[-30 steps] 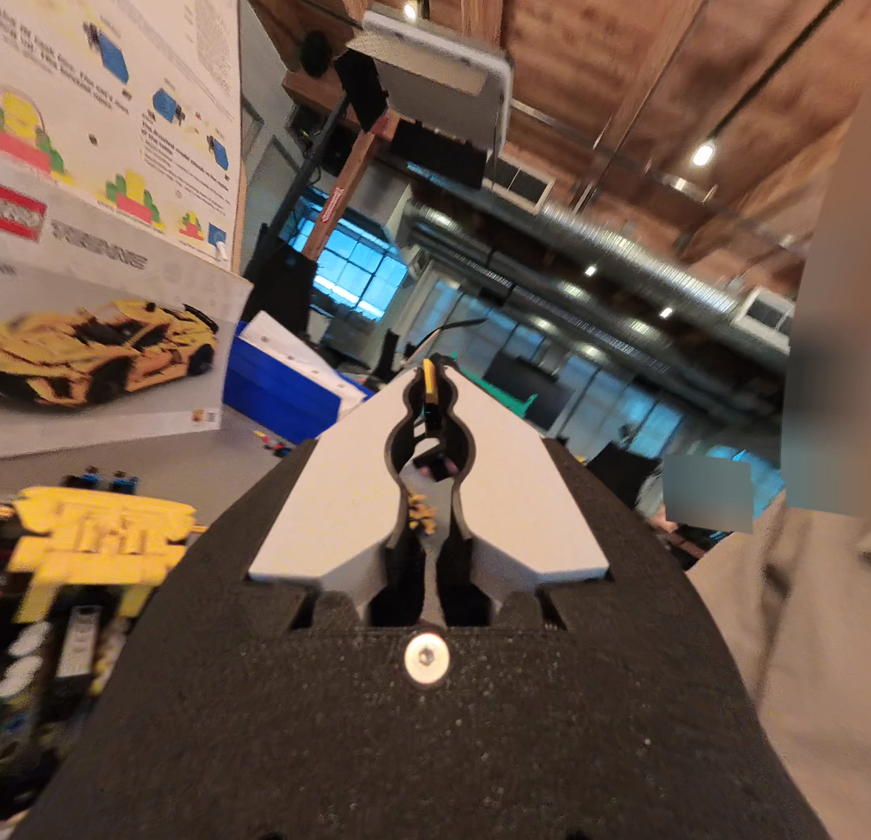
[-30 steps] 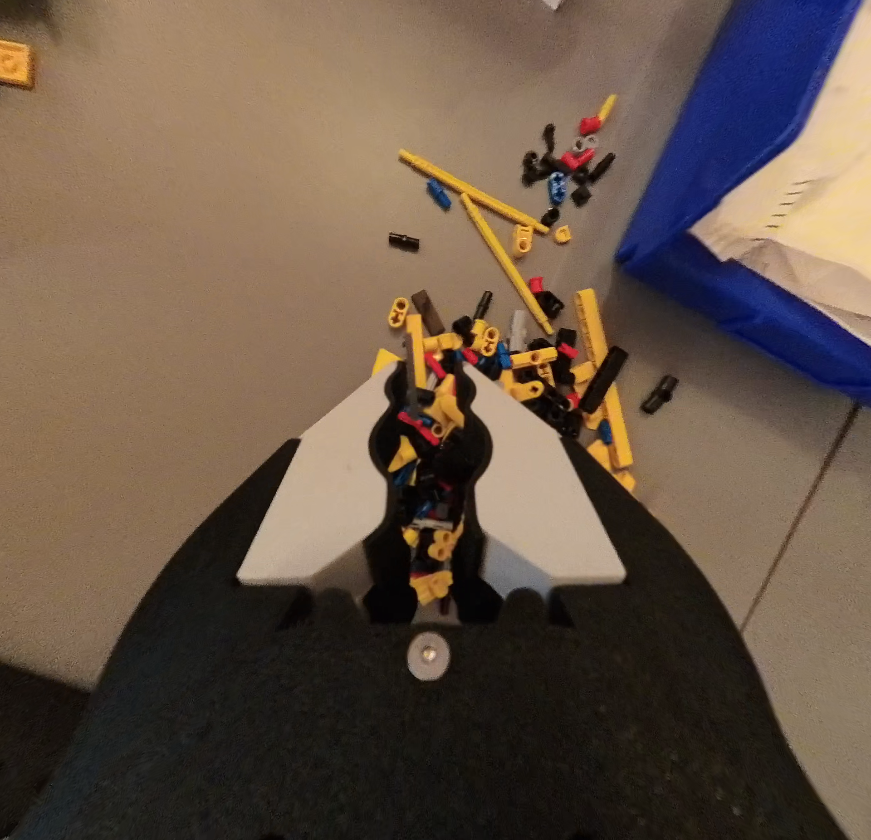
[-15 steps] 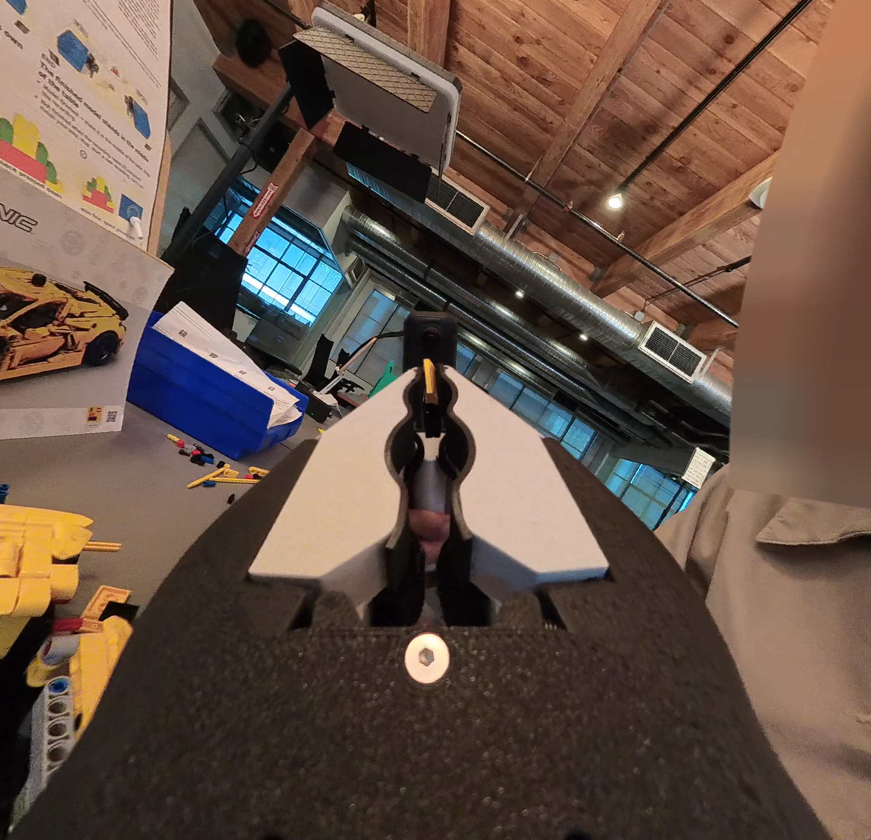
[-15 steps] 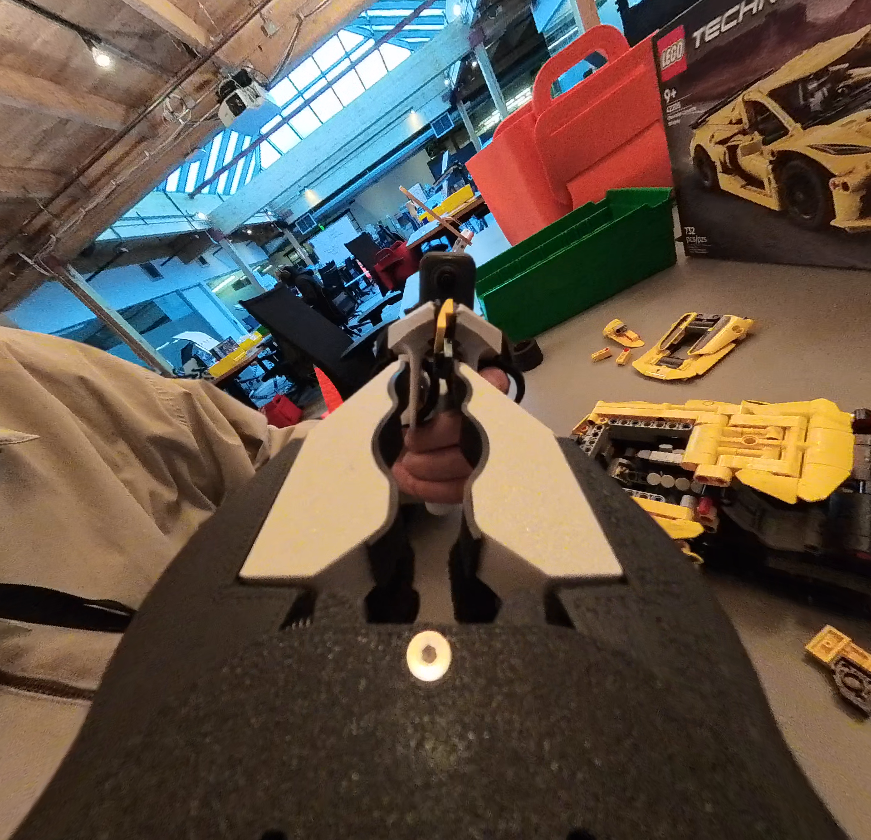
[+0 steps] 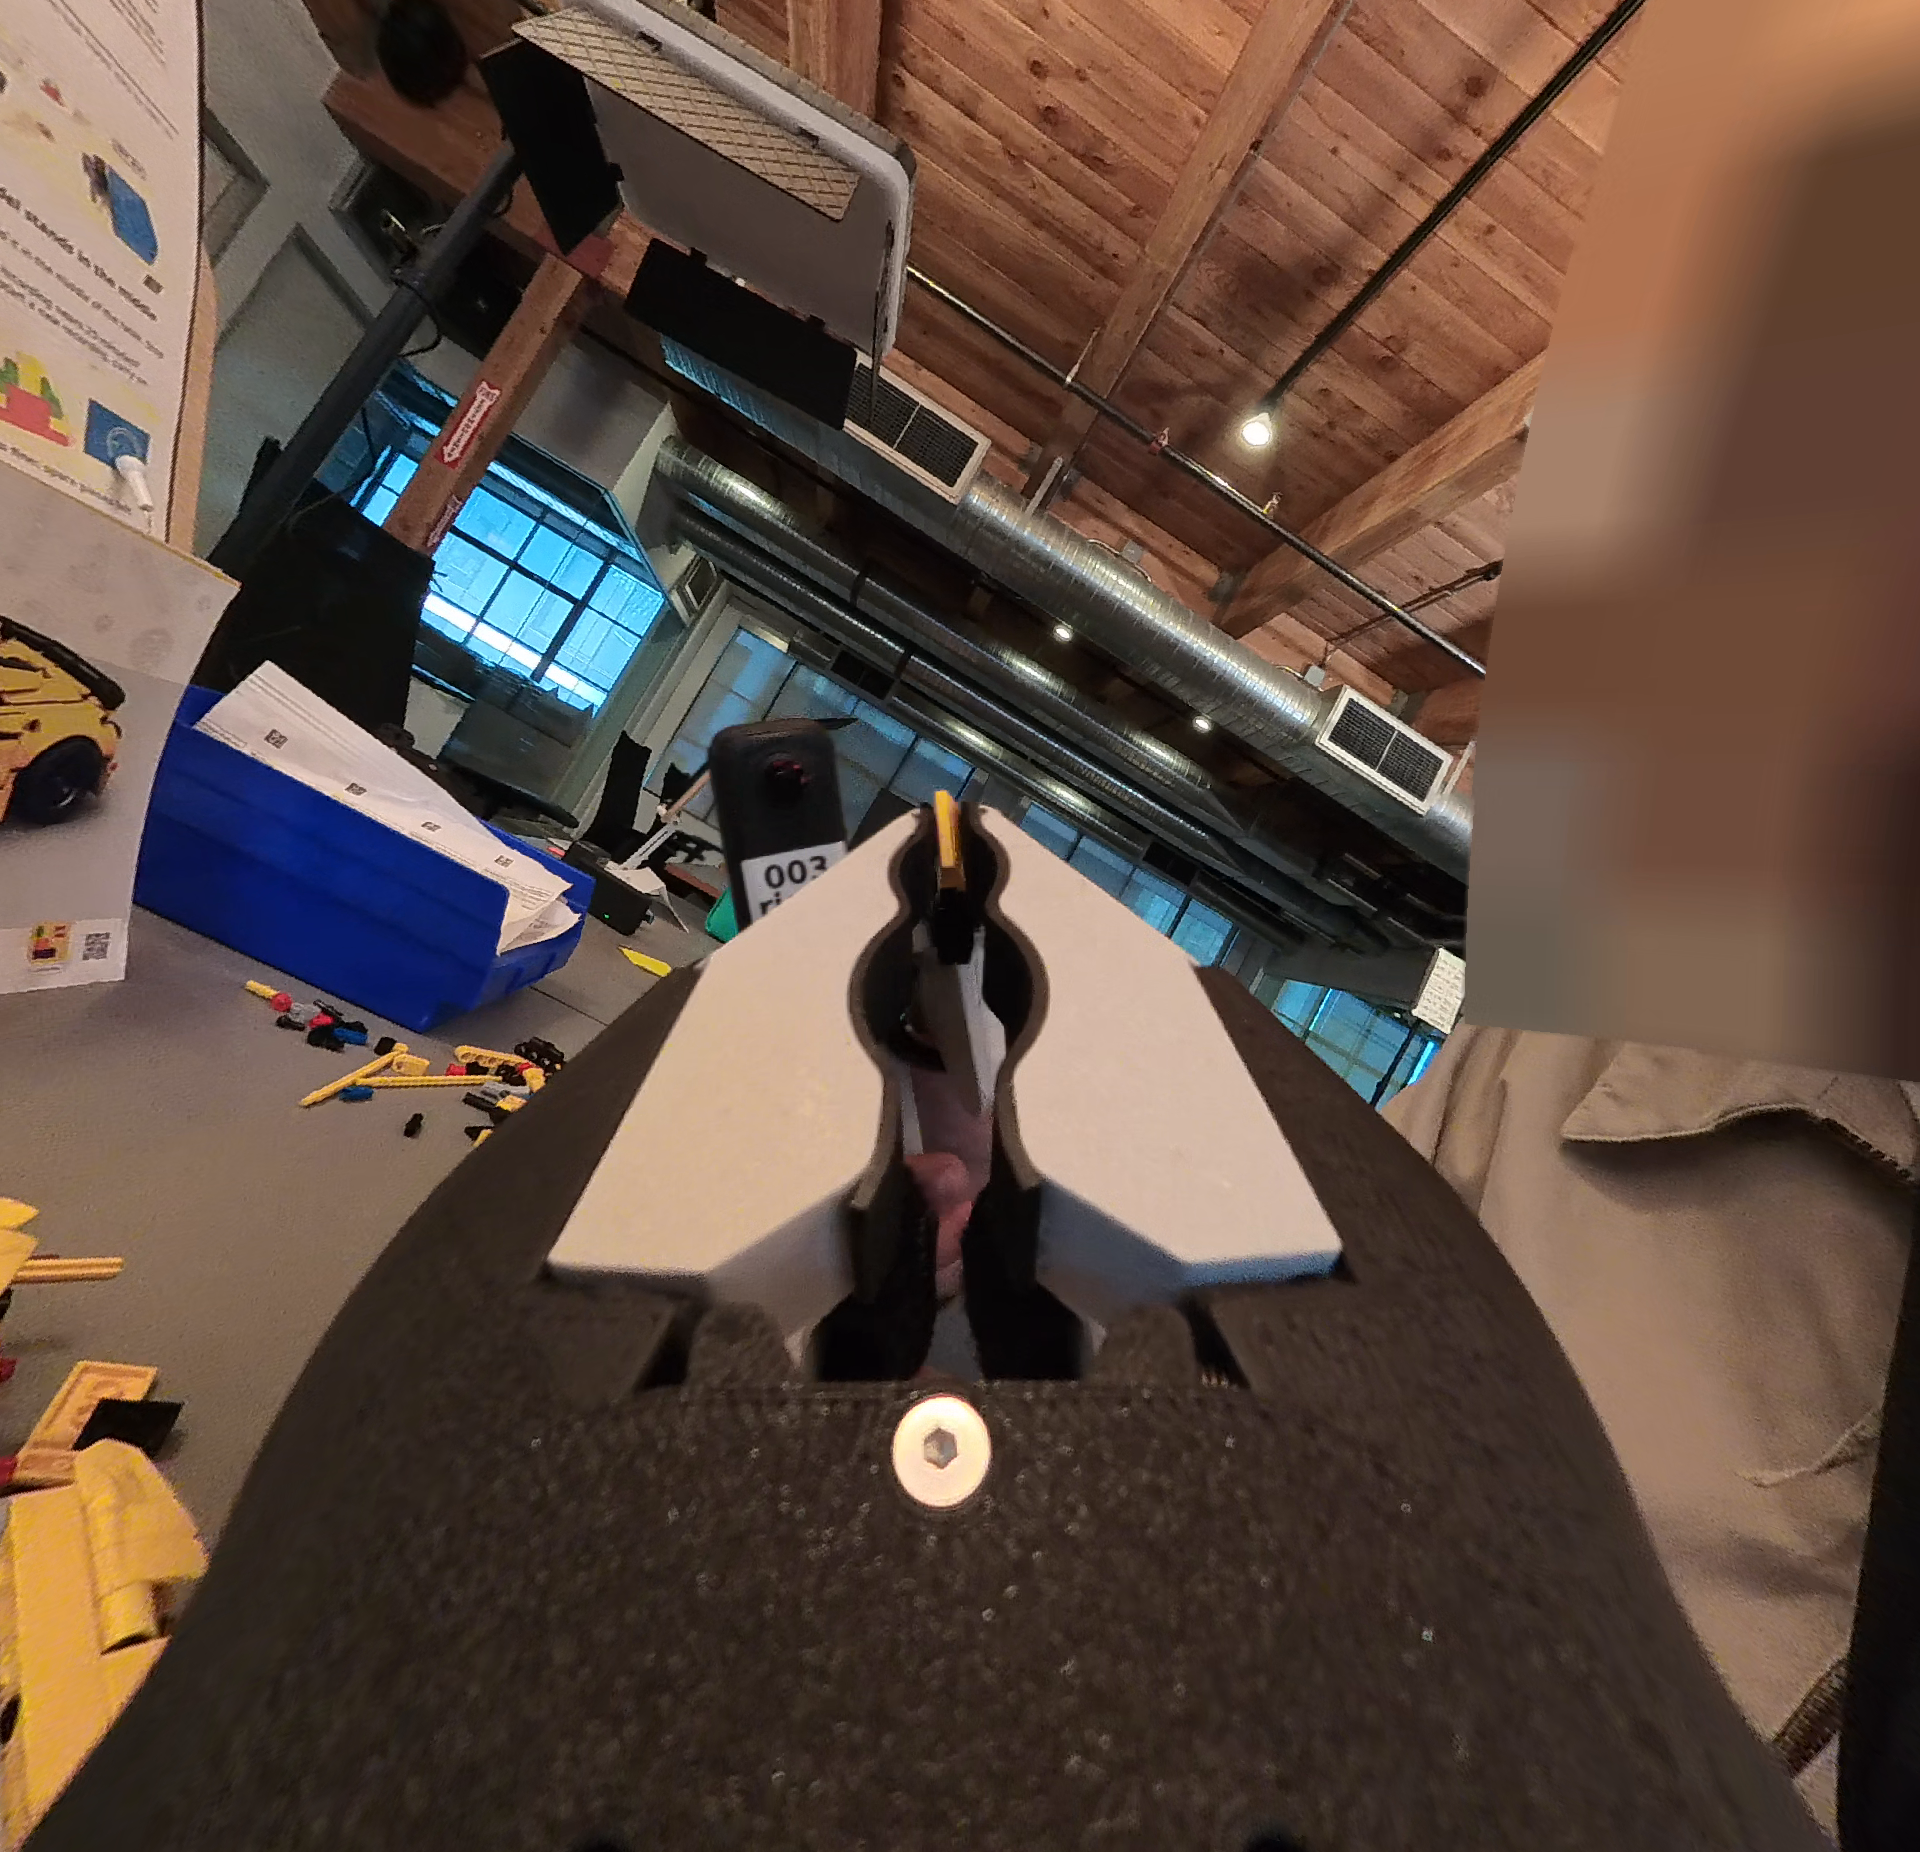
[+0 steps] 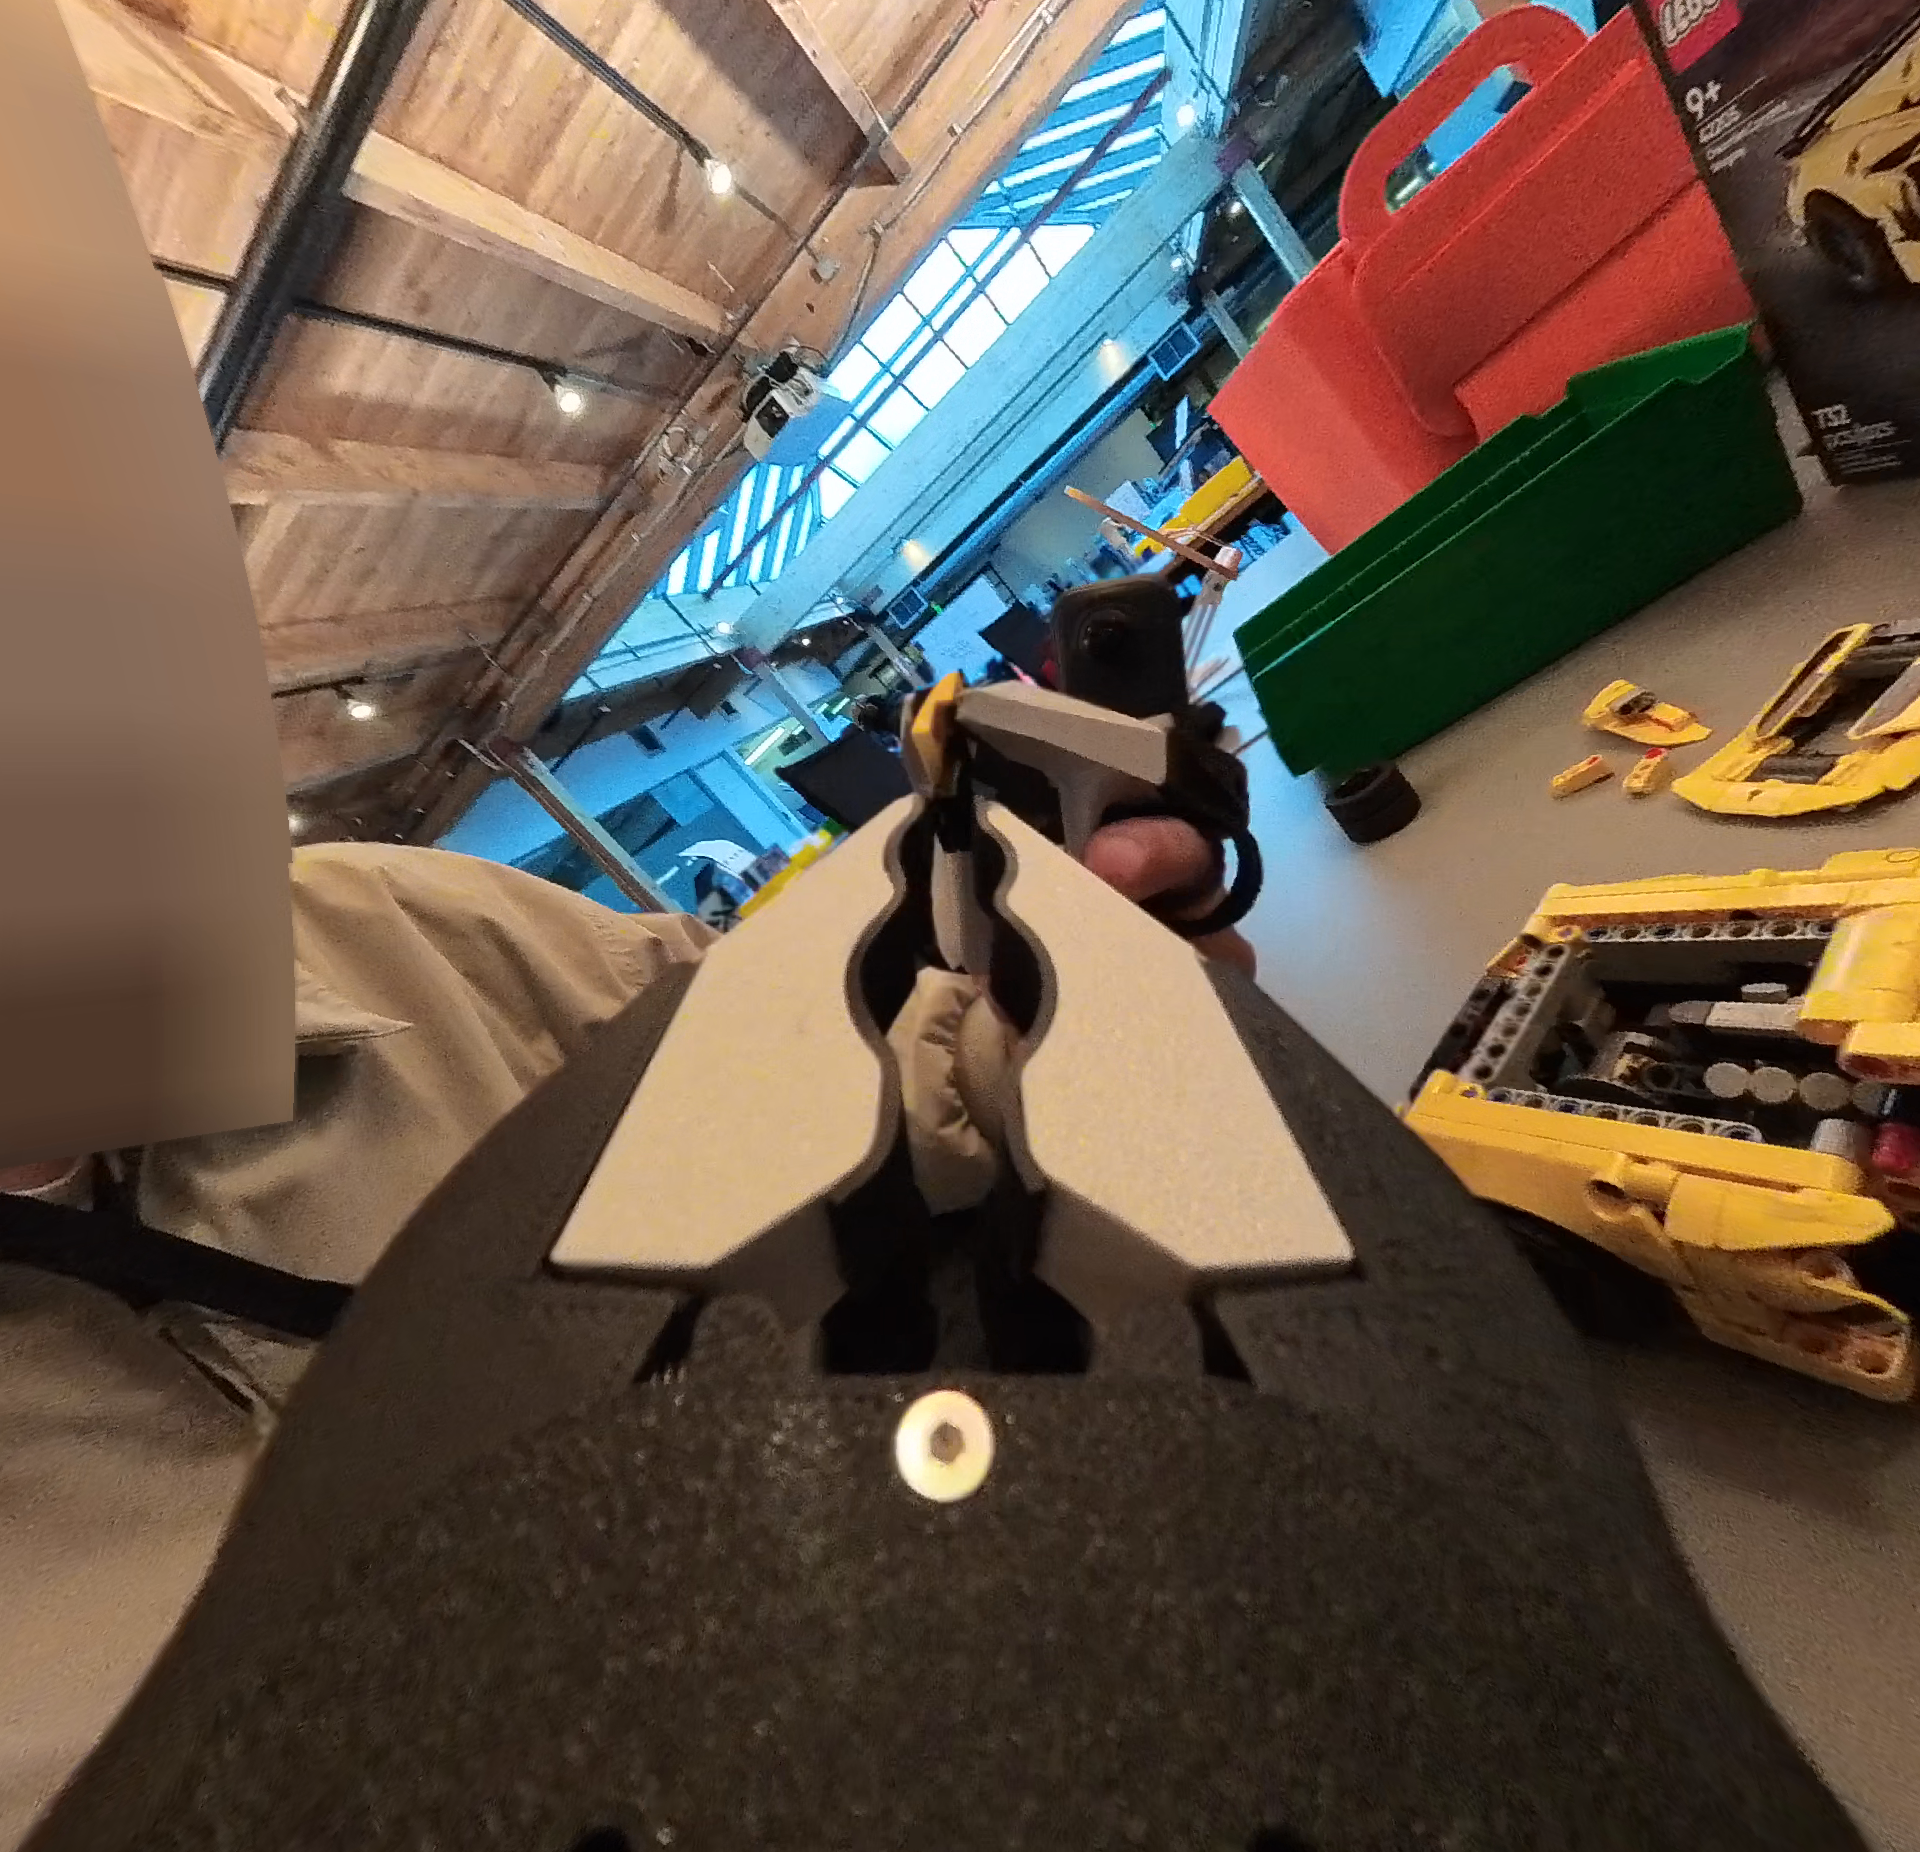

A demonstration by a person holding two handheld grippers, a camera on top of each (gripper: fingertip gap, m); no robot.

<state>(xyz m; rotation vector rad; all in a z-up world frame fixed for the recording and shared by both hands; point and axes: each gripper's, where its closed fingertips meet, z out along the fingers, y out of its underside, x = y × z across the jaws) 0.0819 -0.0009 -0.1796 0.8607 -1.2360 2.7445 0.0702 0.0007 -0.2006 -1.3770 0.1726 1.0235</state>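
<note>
- The left gripper (image 5: 945,823) is pinching a yellow piece (image 5: 947,852) at its very tips, jaws together on it, held up in the air above the table (image 5: 208,1168).
- The right gripper (image 6: 943,817) is meeting it tip to tip, its jaws drawn together. A small black bit is sitting at its tips, but I cannot tell if it is gripped.
- The grip on the yellow piece is looking shallow. A sideways push from the other tips could be twisting it out, dropping it among the loose pieces (image 5: 436,1070) beside the blue bin (image 5: 312,867).
- Misaligned tips could be jamming rather than mating the parts.
- The car model (image 6: 1683,1075) is lying near the right gripper, where a swing could be knocking it.
- Writing: the box (image 6: 1818,192) behind the green bin (image 6: 1507,597) is carrying a logo and print. A sticker (image 5: 792,880) on the far camera, the poster (image 5: 94,192) and the papers in the blue bin are bearing text too.
</note>
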